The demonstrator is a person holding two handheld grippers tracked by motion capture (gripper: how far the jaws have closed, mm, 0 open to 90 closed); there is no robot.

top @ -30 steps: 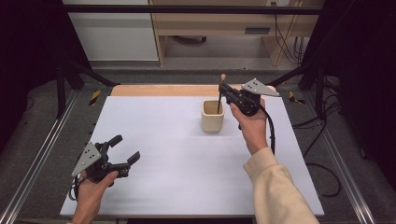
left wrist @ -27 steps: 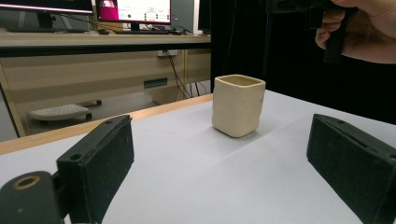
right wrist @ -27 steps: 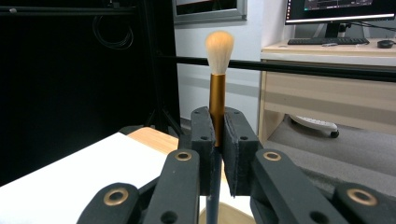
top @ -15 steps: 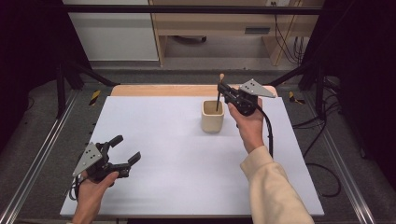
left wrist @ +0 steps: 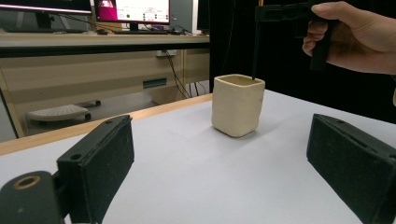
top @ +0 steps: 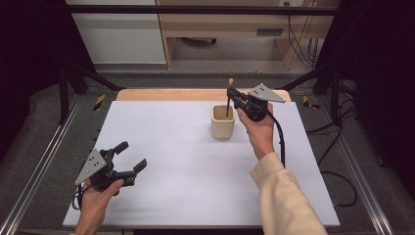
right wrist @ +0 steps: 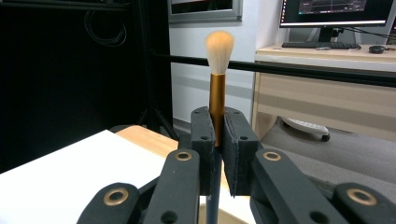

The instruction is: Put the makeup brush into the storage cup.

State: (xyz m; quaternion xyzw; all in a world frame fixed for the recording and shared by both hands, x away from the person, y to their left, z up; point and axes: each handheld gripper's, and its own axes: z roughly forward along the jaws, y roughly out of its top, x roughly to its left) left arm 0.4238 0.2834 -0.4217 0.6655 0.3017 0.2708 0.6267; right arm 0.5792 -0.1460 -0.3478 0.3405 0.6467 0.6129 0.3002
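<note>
Cream ceramic, the cup (top: 222,122) stood at one o'clock on the white desk (top: 195,171) in the high view; the right claw (top: 234,96) pinched a brush (top: 229,98) upright, handle in the cup, likely for standing it there.

In the left gripper view, the left claw (left wrist: 233,172) gaped empty, idle; the brush's head was cut off.

In the right gripper view, the claw's pads hid the handle.

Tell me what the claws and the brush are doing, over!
Right claw shut on brush, bristles up, handle end in the cup. Left claw open, empty, low over table. Nothing in the way.
</note>
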